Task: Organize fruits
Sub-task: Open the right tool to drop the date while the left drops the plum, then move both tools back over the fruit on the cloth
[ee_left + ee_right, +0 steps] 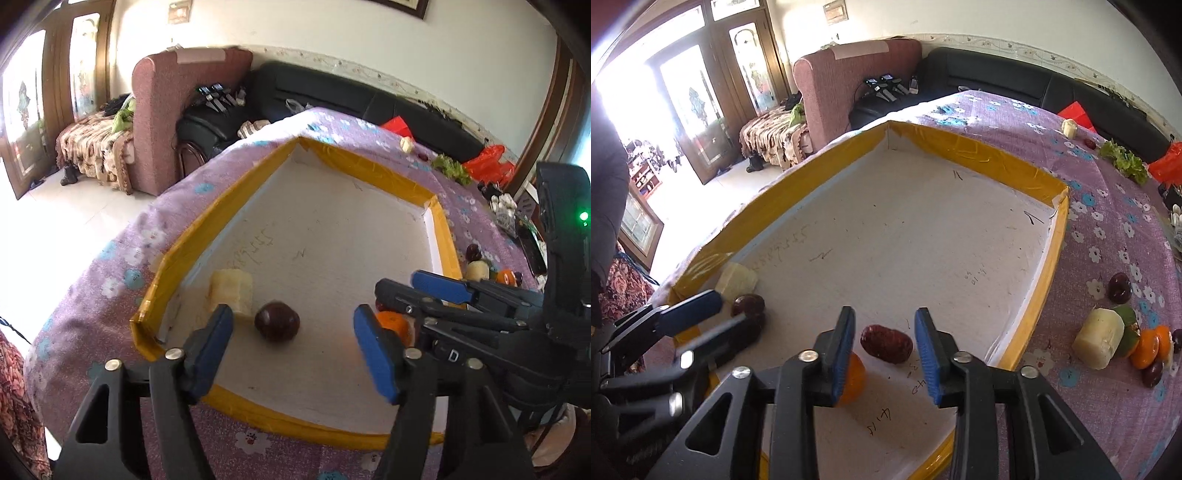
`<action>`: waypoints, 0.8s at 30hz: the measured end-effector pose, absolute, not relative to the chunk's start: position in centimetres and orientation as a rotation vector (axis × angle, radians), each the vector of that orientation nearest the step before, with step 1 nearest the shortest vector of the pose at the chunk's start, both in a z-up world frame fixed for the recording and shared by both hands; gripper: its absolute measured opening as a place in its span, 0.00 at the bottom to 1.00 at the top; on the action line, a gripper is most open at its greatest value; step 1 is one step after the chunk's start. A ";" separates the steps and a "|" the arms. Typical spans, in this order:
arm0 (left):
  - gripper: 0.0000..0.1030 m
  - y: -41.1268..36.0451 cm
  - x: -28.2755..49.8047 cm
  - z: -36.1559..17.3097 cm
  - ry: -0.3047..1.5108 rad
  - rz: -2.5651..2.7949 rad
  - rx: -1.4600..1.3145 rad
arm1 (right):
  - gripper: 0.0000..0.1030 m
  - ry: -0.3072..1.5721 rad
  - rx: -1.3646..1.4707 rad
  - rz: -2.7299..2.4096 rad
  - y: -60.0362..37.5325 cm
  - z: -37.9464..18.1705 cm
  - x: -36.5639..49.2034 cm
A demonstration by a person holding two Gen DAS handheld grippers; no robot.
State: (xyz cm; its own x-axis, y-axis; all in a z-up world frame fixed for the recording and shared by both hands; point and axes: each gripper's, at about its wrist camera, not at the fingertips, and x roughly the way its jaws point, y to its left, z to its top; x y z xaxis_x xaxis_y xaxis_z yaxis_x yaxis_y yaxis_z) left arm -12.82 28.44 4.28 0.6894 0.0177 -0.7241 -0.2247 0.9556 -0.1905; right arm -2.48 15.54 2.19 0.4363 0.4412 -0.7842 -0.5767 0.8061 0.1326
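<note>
A white tray with a yellow taped rim [221, 206] [960, 147] lies on the purple flowered cloth. In its near left corner sit a pale fruit chunk [231, 291] [737, 280] and a dark round plum [277, 320] [748, 304]. My left gripper [293, 314] [733, 306] is open, the plum resting on the tray floor just past its fingers, untouched. My right gripper [885, 315] [397, 284] is open over a wrinkled red date [886, 344], whose sides its pads do not touch. An orange [853, 376] [393, 321] lies behind its left finger.
To the right of the tray, the cloth holds a dark plum [1119, 288], a pale chunk [1100, 338], orange pieces [1148, 345], lettuce [1124, 160] and a small pale piece [1070, 128]. Red bags and a black sofa [997, 77] stand beyond the table's far edge.
</note>
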 end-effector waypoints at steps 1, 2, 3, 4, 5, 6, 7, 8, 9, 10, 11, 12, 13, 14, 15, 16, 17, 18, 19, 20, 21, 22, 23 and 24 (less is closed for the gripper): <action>0.68 28.4 -12.9 4.5 0.797 0.142 -0.270 | 0.56 0.919 -0.158 0.633 15.5 2.3 -2.5; 0.70 28.3 -13.1 4.7 0.795 0.143 -0.264 | 0.58 0.913 -0.147 0.631 15.3 2.4 -2.5; 0.70 28.2 -13.2 5.0 0.792 0.144 -0.262 | 0.59 0.910 -0.139 0.633 15.2 2.6 -2.5; 0.70 28.1 -13.4 5.2 0.789 0.148 -0.261 | 0.59 0.908 -0.134 0.633 15.1 2.7 -2.5; 0.71 28.0 -13.7 5.6 0.783 0.153 -0.258 | 0.59 0.904 -0.127 0.633 14.8 2.9 -2.6; 0.71 28.0 -13.9 5.8 0.779 0.156 -0.257 | 0.59 0.897 -0.118 0.632 14.5 3.2 -2.7; 0.71 27.9 -14.1 6.0 0.775 0.156 -0.257 | 0.59 0.890 -0.111 0.631 14.2 3.5 -2.9; 0.71 27.8 -14.3 6.3 0.770 0.153 -0.259 | 0.59 0.882 -0.107 0.627 13.9 3.7 -3.0; 0.71 27.6 -14.5 6.8 0.764 0.147 -0.261 | 0.59 0.870 -0.104 0.620 13.3 4.1 -3.3; 0.72 27.5 -14.7 7.1 0.758 0.143 -0.263 | 0.62 0.860 -0.102 0.614 12.8 4.5 -3.4; 0.74 27.3 -15.1 7.7 0.748 0.138 -0.267 | 0.63 0.850 -0.101 0.606 12.1 4.8 -3.6; 0.76 27.2 -15.4 8.1 0.735 0.130 -0.272 | 0.64 0.842 -0.095 0.594 11.2 5.2 -3.8; 0.79 27.1 -15.7 8.5 0.720 0.121 -0.278 | 0.64 0.836 -0.088 0.582 10.3 5.5 -3.8; 0.79 27.0 -16.0 8.9 0.710 0.116 -0.282 | 0.64 0.830 -0.080 0.566 9.2 5.8 -3.7; 0.79 26.8 -16.2 9.4 0.701 0.105 -0.290 | 0.64 0.823 -0.071 0.544 7.9 6.2 -3.6; 0.79 26.7 -16.3 9.7 0.698 0.099 -0.294 | 0.64 0.817 -0.059 0.522 6.7 6.6 -3.5; 0.79 26.6 -16.4 10.1 0.692 0.086 -0.302 | 0.64 0.812 -0.045 0.498 5.3 6.9 -3.3; 0.79 26.5 -16.5 10.6 0.686 0.073 -0.311 | 0.64 0.808 -0.025 0.463 3.3 7.4 -2.9; 0.80 26.5 -16.5 11.0 0.681 0.065 -0.316 | 0.64 0.805 -0.014 0.445 2.2 7.7 -2.7; 0.82 26.3 -16.6 11.6 0.673 0.056 -0.322 | 0.64 0.799 0.003 0.409 0.2 8.2 -2.3; 0.82 26.1 -16.4 11.9 0.669 0.051 -0.324 | 0.64 0.792 0.012 0.383 -1.3 8.5 -1.8; 0.83 25.9 -16.3 12.3 0.668 0.041 -0.326 | 0.64 0.783 0.019 0.351 -2.9 9.0 -1.6; 0.84 25.6 -16.1 12.5 0.669 0.032 -0.327 | 0.65 0.773 0.024 0.320 -4.5 9.5 -1.4; 0.84 25.0 -15.8 12.9 0.673 0.010 -0.327 | 0.66 0.756 0.027 0.278 -6.4 10.1 -1.1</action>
